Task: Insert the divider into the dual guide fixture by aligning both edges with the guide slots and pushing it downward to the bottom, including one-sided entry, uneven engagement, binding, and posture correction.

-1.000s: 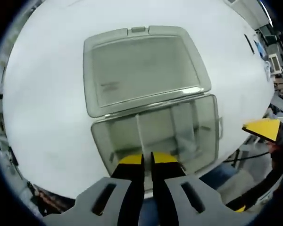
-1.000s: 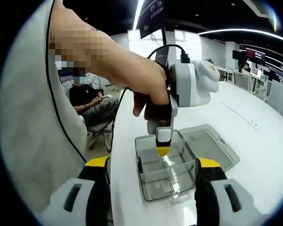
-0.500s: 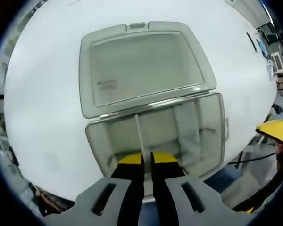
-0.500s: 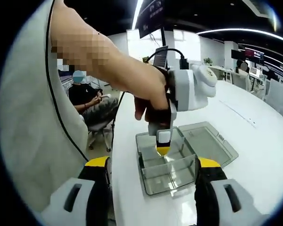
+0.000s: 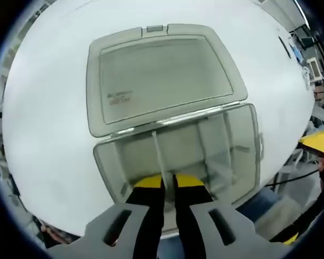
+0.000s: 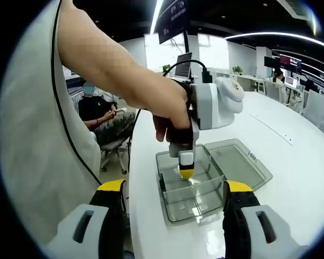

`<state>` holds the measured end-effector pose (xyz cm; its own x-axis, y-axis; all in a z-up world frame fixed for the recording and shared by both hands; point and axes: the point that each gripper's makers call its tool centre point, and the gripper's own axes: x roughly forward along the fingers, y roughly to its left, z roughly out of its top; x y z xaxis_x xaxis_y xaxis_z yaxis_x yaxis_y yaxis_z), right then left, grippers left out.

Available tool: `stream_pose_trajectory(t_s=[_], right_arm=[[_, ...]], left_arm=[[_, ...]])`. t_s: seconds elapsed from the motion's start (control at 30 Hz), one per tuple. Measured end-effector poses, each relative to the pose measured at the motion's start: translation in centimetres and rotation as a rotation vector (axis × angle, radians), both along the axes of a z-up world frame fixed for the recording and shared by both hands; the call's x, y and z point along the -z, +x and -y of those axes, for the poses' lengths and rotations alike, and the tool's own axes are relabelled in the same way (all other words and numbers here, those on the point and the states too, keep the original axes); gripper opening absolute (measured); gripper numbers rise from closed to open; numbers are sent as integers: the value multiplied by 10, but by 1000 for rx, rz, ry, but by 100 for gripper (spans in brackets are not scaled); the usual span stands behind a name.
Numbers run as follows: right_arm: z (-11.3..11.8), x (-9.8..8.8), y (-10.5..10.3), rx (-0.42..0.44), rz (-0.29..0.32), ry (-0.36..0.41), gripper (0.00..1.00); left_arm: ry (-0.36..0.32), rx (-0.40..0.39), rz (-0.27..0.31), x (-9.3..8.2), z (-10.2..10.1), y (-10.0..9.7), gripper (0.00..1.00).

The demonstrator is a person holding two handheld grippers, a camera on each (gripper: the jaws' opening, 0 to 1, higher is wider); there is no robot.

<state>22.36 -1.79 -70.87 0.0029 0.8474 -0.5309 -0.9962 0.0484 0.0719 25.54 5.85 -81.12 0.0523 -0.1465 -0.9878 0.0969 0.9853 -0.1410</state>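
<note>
A clear plastic box [image 5: 243,148] stands on the white table with its lid [image 5: 162,75] folded open behind it. My left gripper [image 5: 168,181] is shut on a thin clear divider [image 5: 157,154], which stands upright inside the box and runs toward the hinge side. In the right gripper view the left gripper [image 6: 187,172], held by a hand, points down into the box [image 6: 191,202], whose lid [image 6: 235,164] lies to the right. My right gripper [image 6: 175,186] is wide open and holds nothing, hanging back in front of the box. One of its yellow fingertips [image 5: 318,141] shows at the right.
The white table [image 6: 291,178] stretches far to the right and behind the box. Its near edge runs just in front of the box. A person's arm [image 6: 113,70] reaches over from the left. Another person [image 6: 97,116] sits beyond the table's left edge.
The left gripper has come lower and closer to the box with the divider, so the box looks larger. The right gripper stays open and has drawn back slightly.
</note>
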Motion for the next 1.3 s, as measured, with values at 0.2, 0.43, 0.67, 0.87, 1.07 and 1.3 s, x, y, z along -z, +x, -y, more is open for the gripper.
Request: stream_pose_trajectory(t_s=[0.2,0.43,0.67,0.87,1.07,1.3], right_arm=[[1,1,-1,0,0,-4,71],[-2,0,-3,-3,1,-2,71],[-6,0,-6,-14,5,-9,71],[-8,-1,-6,-18,10,-16,71],[-9,-1,-8,-18,11,-25,71],[-11,-3,-9,-17,13,-30,71]], left_arm=[[-46,-24,48,-1,0,4,7],[-111,-80,90,-14,-1,4,9],[-166,-129,103,-22,-3,0,7],[-188,-134,111,-23,-2,-4,4],[-163,-107,110,-22,0,-5,1],[-84,-46,88,-20,2,-5,0]])
